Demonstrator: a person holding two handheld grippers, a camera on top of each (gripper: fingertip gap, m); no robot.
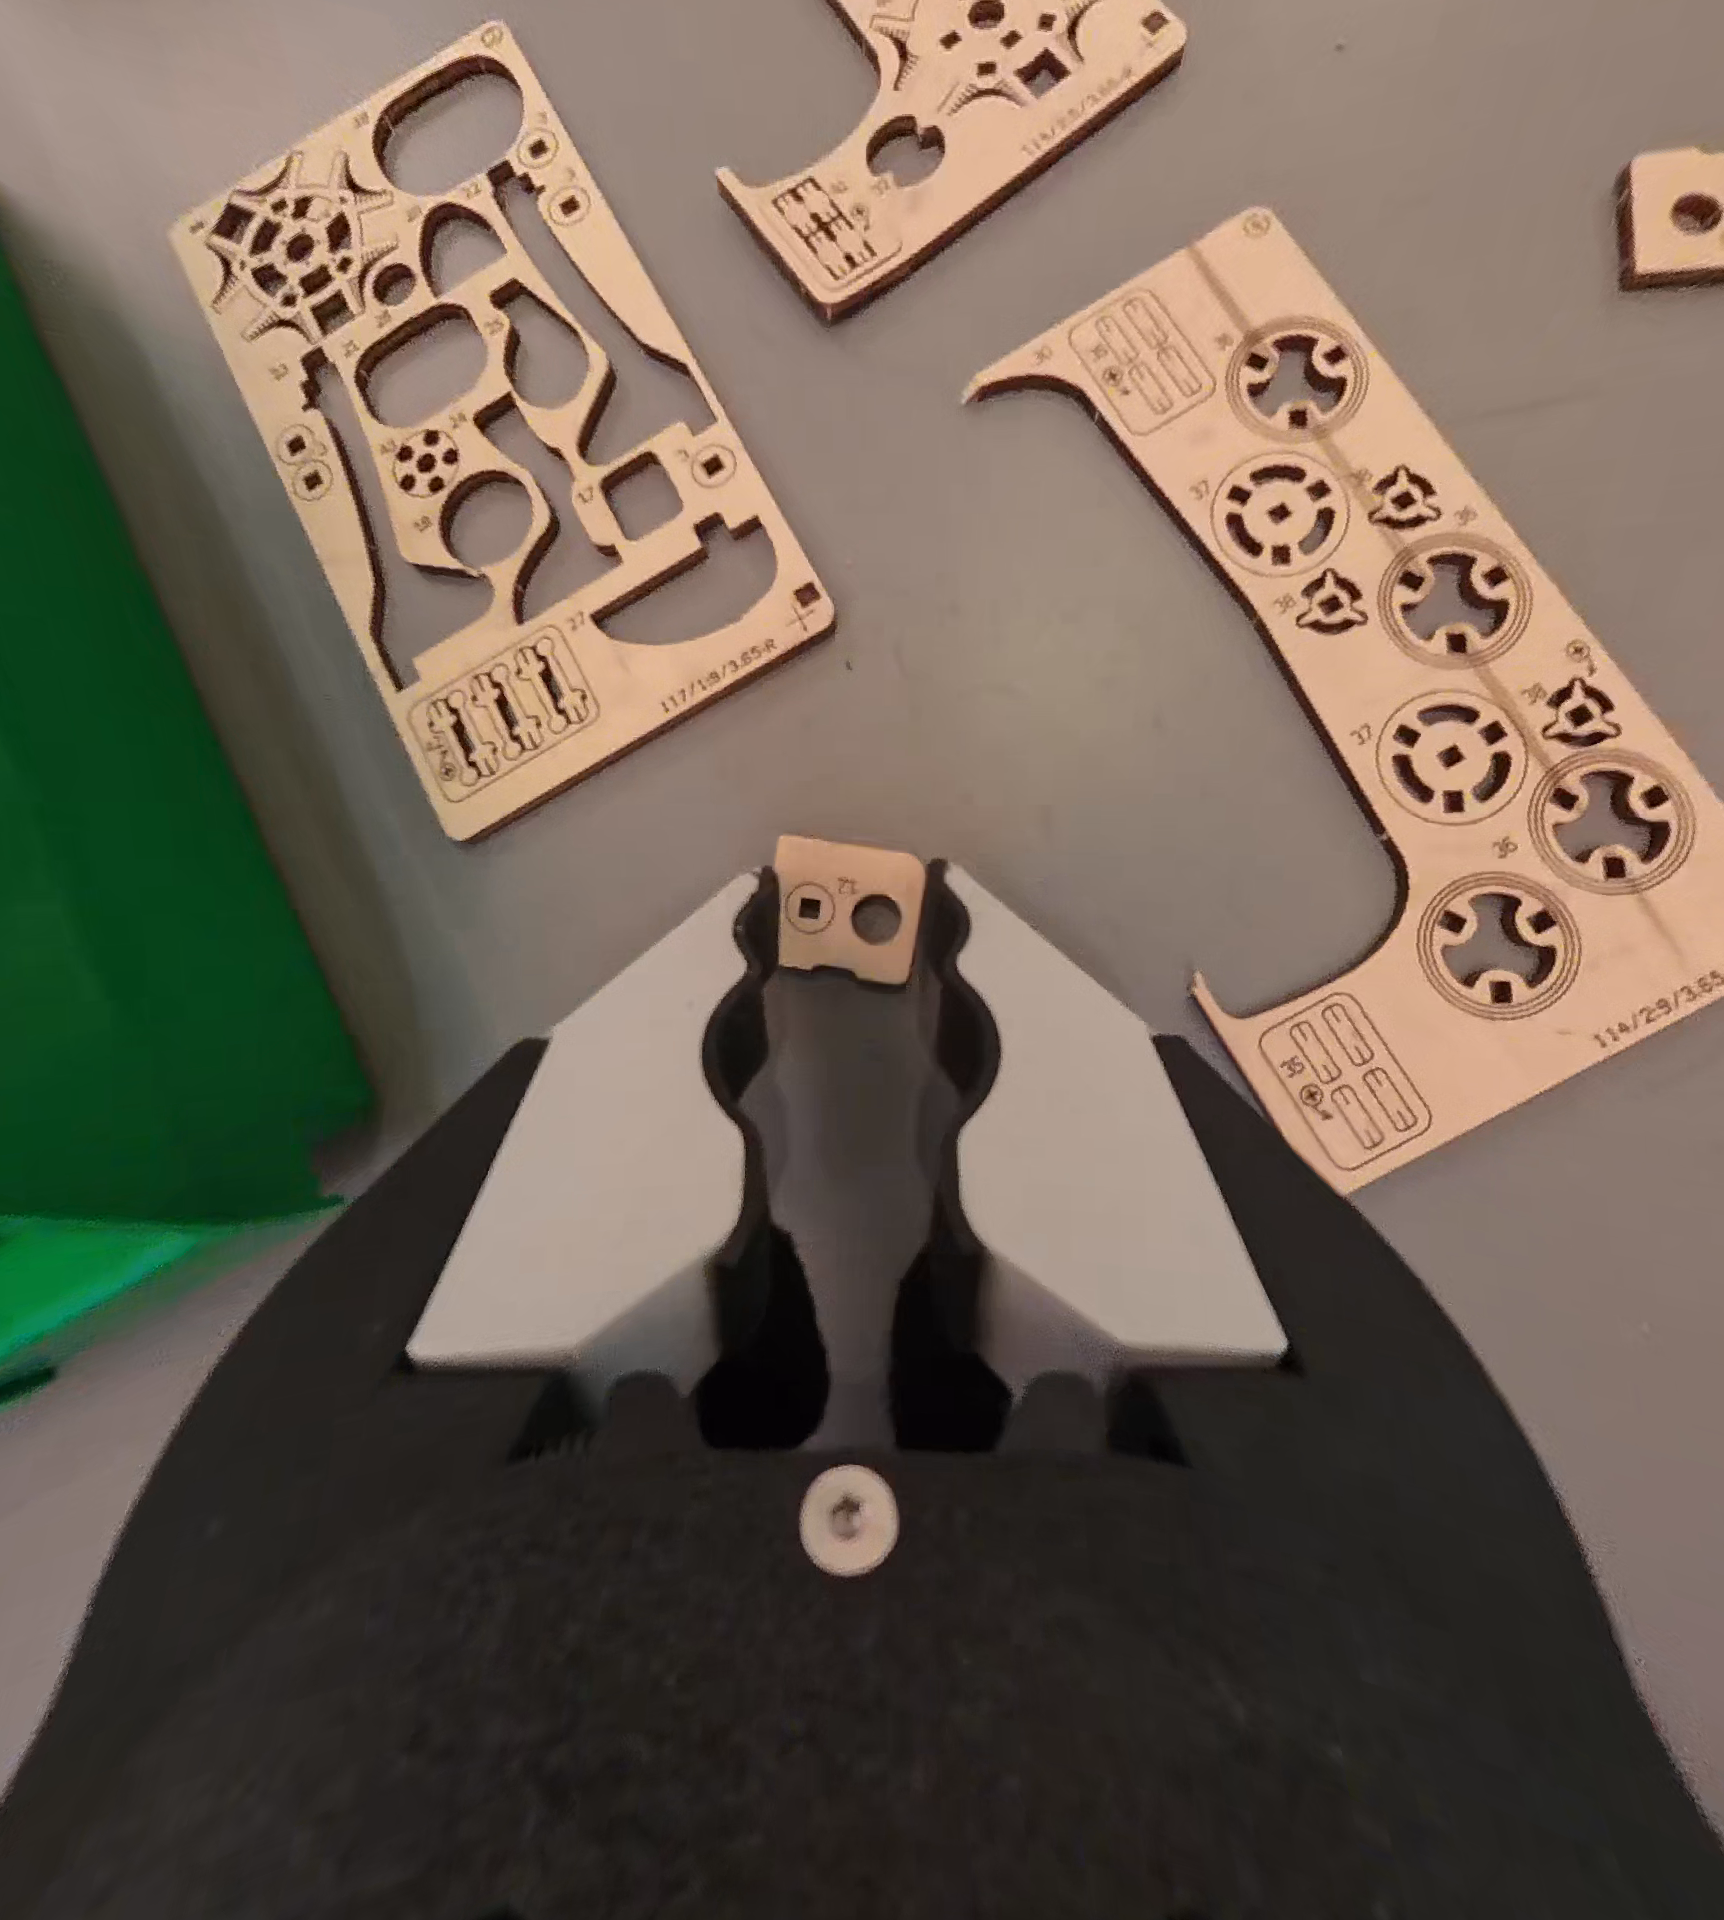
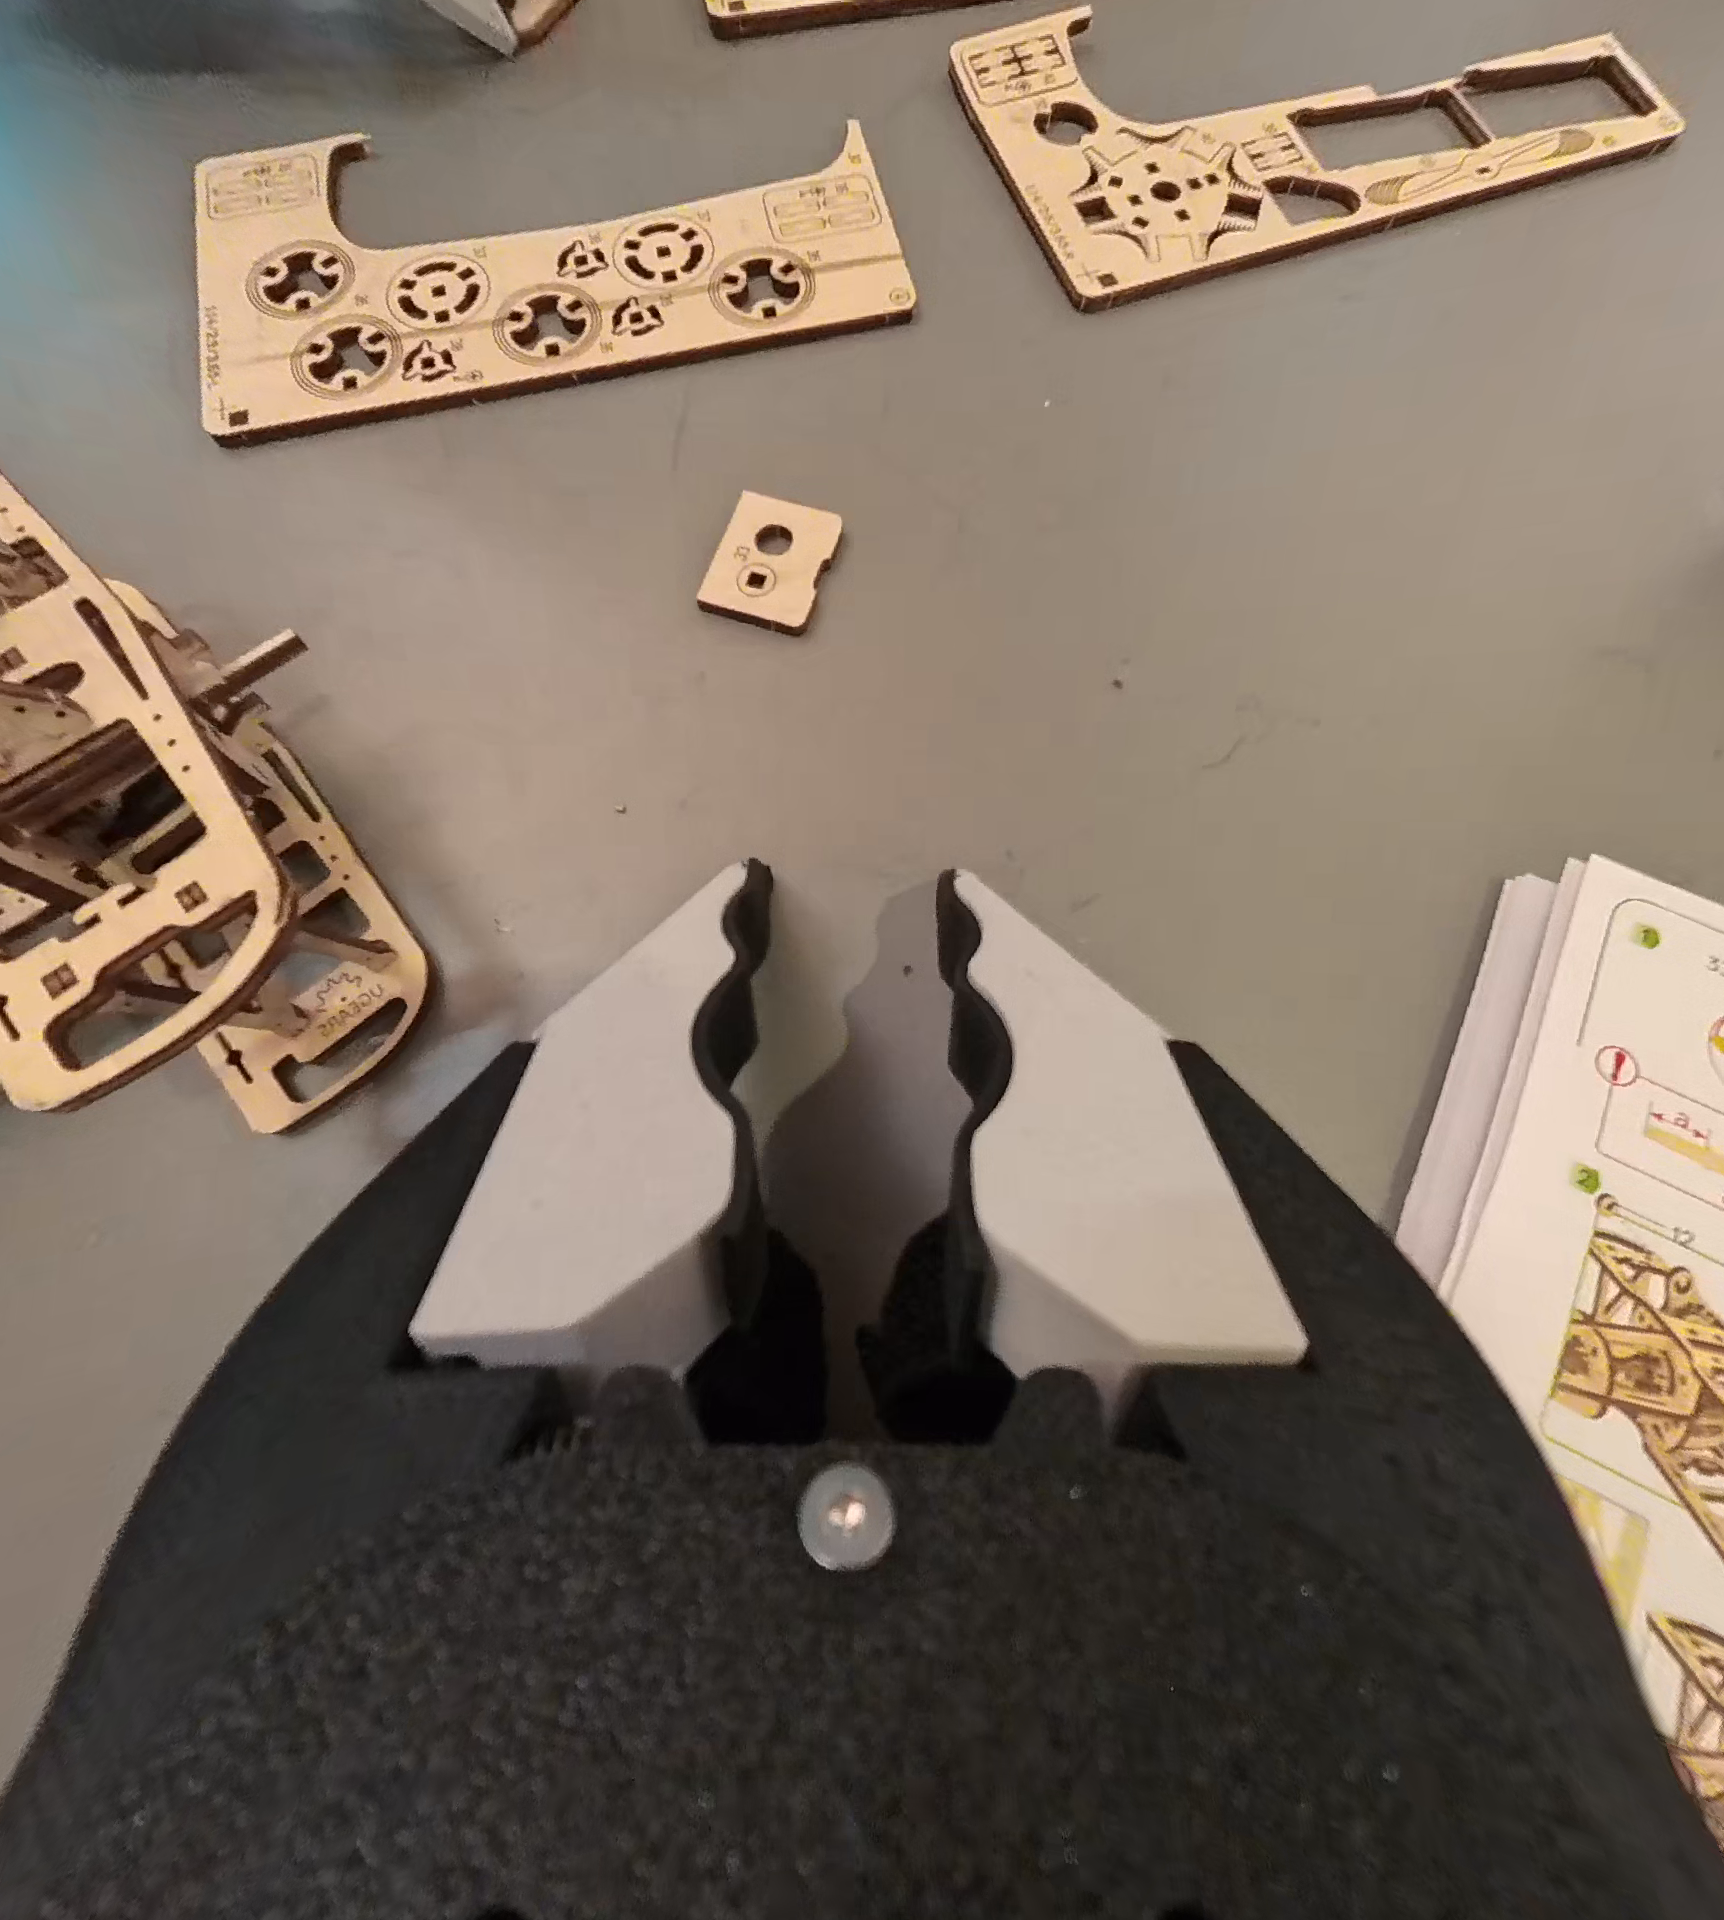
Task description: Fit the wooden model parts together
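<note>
Low in the left wrist view, the left hand-held gripper [image 1: 845,914] was clamped on a small plate [image 1: 845,914], a wooden square with one round and one square hole, pinched upright between its fingertips above the grey surface [image 1: 993,644]. Beyond it, left of centre, a fret sheet [image 1: 484,447] with many cut-outs lay flat. At right lay a wheel sheet [image 1: 1440,707], its ring-shaped parts not yet pushed out. A third sheet [image 1: 951,135] lay at the top edge, and a second plate [image 1: 1715,213] lay at the upper right, apart from the sheets. A green bag [image 1: 79,779] filled the left side.

Low in the right wrist view, the right hand-held gripper [image 2: 853,883] stood open and empty, its fingers parted over the surface [image 2: 1149,675]. A manual [image 2: 1668,1247] lay at the lower right, just beside the gripper. At the left edge sat the part-built model [image 2: 110,831], tilted. Just above centre lay the second plate [image 2: 770,561], alone and flat. Farther up, the wheel sheet [image 2: 546,301] lay upper left, and the third sheet [image 2: 1294,177] upper right, well apart from the gripper.
</note>
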